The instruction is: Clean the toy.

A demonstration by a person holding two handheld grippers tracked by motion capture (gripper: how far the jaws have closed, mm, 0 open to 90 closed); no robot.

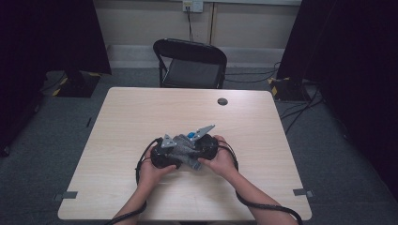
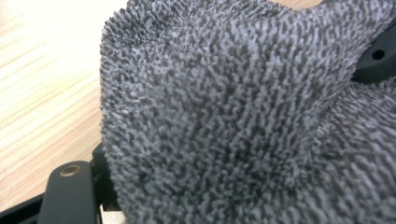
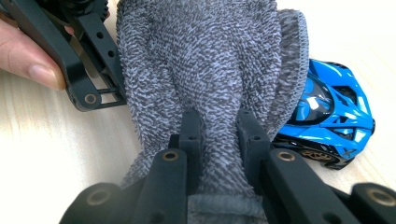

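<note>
Gripping a grey terry cloth [image 3: 205, 70], the right tongs [image 3: 219, 135] have both black jaws pressed into a bunched fold of the fabric, seen plainly in the right gripper view. Cloth sits near the middle of the desk [image 1: 141, 108], slightly toward the person's side, held up between the two tools in the high view [image 1: 184, 149].

Left tongs [image 1: 170, 152]: state cannot be told. The left gripper view has cloth pile [image 2: 233, 121] pressed right up against the camera, with one black jaw link showing at bottom left; the jaw tips are hidden behind the fabric. The right gripper view shows the left tool's black frame just beside the cloth's edge, a thumb [image 3: 28, 58] resting on it.

Blue toy car [image 3: 329, 123] lies on the desk just beside the cloth, its near end partly tucked under the hemmed edge (in the high view a spot of blue [image 1: 191, 135] peeks out above the cloth). Whether car and fabric touch elsewhere is not visible.

Both hands, left [image 1: 152, 171] and right [image 1: 220, 161], are close together. Black folding chair [image 1: 190, 63] stands beyond the far edge of the desk.
</note>
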